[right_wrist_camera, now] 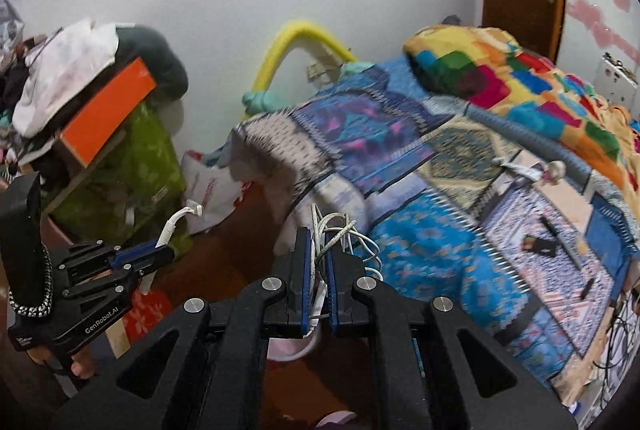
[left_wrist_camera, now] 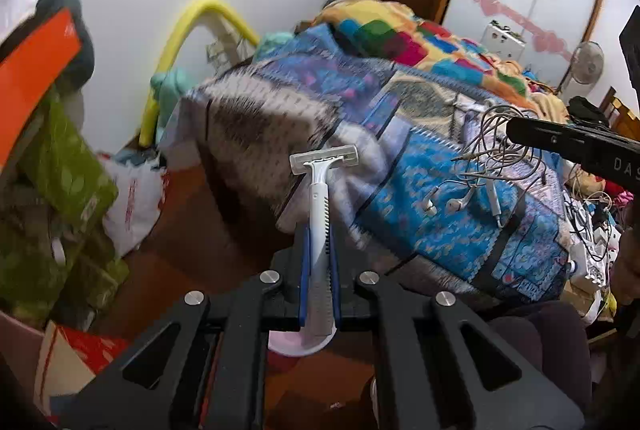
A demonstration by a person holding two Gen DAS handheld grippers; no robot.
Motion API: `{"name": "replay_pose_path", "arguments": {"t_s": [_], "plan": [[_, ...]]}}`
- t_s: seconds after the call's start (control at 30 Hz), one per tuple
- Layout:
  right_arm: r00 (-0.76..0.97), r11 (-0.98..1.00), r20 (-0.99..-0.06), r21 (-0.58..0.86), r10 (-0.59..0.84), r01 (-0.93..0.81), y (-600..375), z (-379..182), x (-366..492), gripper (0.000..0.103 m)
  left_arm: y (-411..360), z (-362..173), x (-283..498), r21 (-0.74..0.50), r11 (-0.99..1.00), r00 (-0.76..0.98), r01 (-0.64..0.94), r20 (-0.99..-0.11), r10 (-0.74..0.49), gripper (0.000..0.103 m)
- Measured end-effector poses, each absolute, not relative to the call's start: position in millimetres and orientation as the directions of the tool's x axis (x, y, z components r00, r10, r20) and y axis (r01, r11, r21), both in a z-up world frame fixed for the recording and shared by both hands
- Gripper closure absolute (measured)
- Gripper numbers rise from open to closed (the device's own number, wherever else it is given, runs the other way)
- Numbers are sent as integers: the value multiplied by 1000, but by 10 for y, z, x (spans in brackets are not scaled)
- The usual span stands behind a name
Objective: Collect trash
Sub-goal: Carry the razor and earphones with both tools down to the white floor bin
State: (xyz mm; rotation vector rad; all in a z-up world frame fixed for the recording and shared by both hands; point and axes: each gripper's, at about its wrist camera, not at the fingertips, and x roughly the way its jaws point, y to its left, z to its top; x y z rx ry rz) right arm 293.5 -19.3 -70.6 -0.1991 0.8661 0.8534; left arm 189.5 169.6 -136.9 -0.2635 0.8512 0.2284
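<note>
My left gripper is shut on a white disposable razor, head pointing up and away, held over the floor beside the bed. It also shows in the right wrist view at the left, razor sticking out. My right gripper is shut on a tangle of white earphone cable, held at the bed's corner. In the left wrist view the right gripper's finger enters from the right with the cable dangling over the bedspread. A pink round container lies on the floor below both grippers.
A bed with a patterned blue bedspread and a colourful blanket fills the right. A stack with an orange box and green bags stands at the left. A white plastic bag lies on the brown floor. More cables lie at the bed's far right.
</note>
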Motion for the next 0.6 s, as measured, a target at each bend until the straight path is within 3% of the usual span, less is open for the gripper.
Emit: {"name": "replay_pose_path", "arguments": {"t_s": [0.6], "plan": [[121, 596, -905, 163, 407, -786, 809, -2060, 2704, 96, 2208, -2890, 1772, -213, 858, 407, -468, -913, -5, 95]]}}
